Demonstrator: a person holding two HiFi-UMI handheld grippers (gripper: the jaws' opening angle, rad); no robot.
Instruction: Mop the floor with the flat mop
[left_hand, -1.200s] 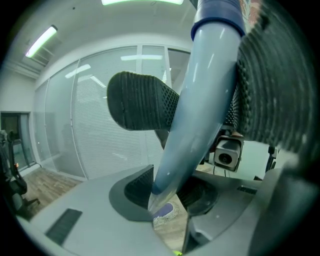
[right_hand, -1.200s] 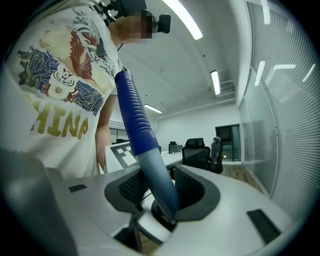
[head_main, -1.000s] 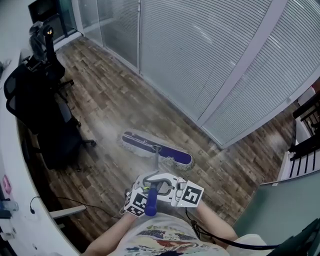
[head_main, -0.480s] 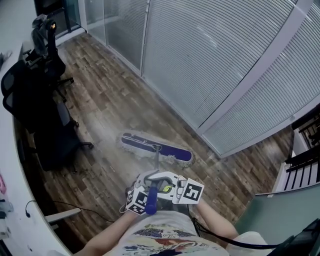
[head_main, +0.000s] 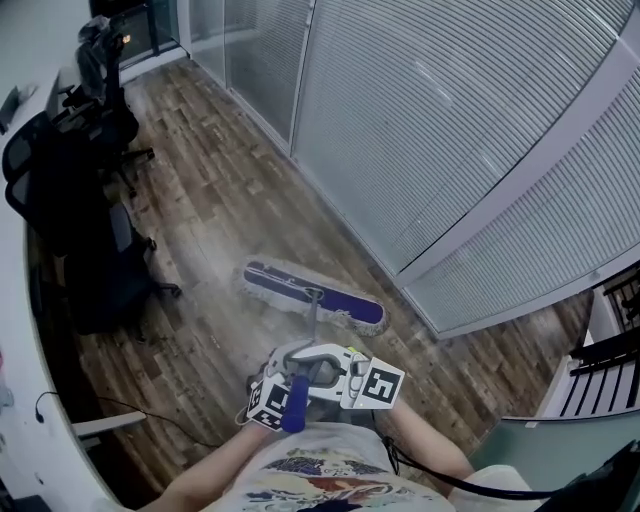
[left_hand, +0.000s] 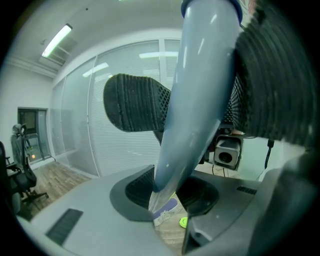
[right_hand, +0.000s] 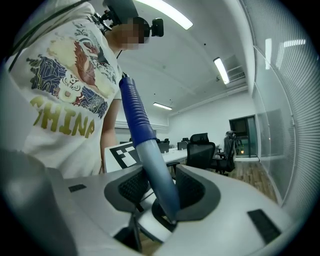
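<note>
The flat mop's head (head_main: 312, 297), a blue pad with a pale fringe, lies flat on the wood floor near the glass wall. Its handle (head_main: 315, 330) rises toward me and ends in a blue grip (head_main: 292, 412). My left gripper (head_main: 288, 372) and right gripper (head_main: 328, 372) sit side by side at my waist, both shut on that handle. In the left gripper view the pale blue handle (left_hand: 200, 90) runs between the jaws of the left gripper (left_hand: 167, 192), with the mop head small below. The right gripper (right_hand: 162, 192) pinches the handle (right_hand: 150, 155) below its dark blue grip.
Black office chairs (head_main: 70, 200) stand at the left beside a long white desk (head_main: 20, 330). A glass partition with blinds (head_main: 450, 130) runs diagonally behind the mop. A thin cable (head_main: 150, 410) lies on the floor at the lower left. A black rack (head_main: 610, 360) stands at the right.
The mop head has slid over the floor along the glass wall, and both grippers have travelled with the handle. The chairs have drifted left and up in view. Both grips are unchanged.
</note>
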